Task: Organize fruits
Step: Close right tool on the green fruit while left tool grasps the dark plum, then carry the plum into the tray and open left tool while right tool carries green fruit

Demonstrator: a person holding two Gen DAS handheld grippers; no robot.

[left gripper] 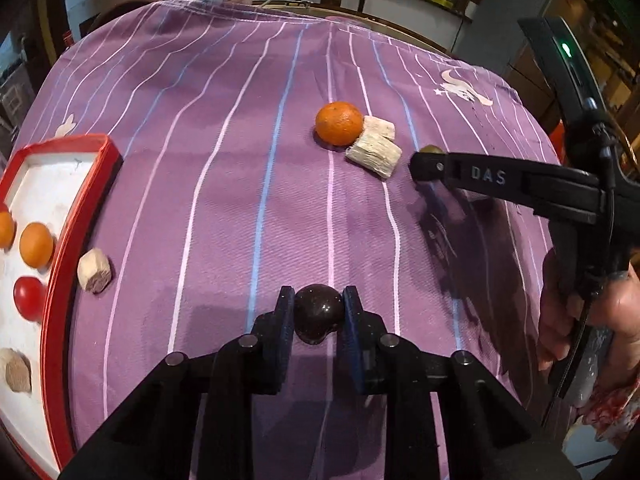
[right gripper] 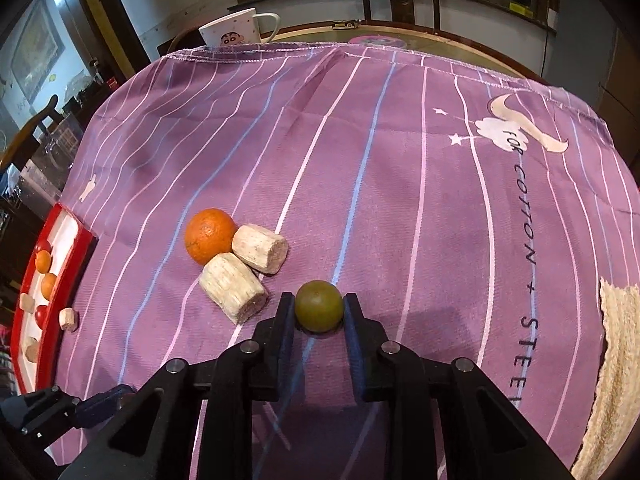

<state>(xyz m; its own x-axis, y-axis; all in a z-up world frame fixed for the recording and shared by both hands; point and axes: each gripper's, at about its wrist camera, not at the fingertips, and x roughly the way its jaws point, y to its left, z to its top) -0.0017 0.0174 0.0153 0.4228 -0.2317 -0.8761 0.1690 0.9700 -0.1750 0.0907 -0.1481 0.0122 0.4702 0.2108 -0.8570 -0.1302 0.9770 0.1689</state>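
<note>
My left gripper (left gripper: 319, 312) is shut on a dark purple round fruit (left gripper: 319, 314) low over the striped purple cloth (left gripper: 240, 160). My right gripper (right gripper: 319, 312) is shut on an olive-green round fruit (right gripper: 319, 306) that rests on the cloth. In the left wrist view the right gripper (left gripper: 422, 166) reaches in from the right, the green fruit (left gripper: 431, 149) just showing at its tip. An orange (right gripper: 210, 235) lies beside two pale cut chunks (right gripper: 234, 292) (right gripper: 260, 254), left of the green fruit. A red-rimmed white tray (left gripper: 76, 240) at the left holds small orange and red fruits and a pale chunk.
A loose pale chunk (left gripper: 94, 271) lies on the cloth against the tray's rim. A white mug (right gripper: 236, 30) stands past the cloth's far edge. A beige woven mat (right gripper: 616, 368) lies at the right. A person's hand (left gripper: 592, 320) holds the right gripper's handle.
</note>
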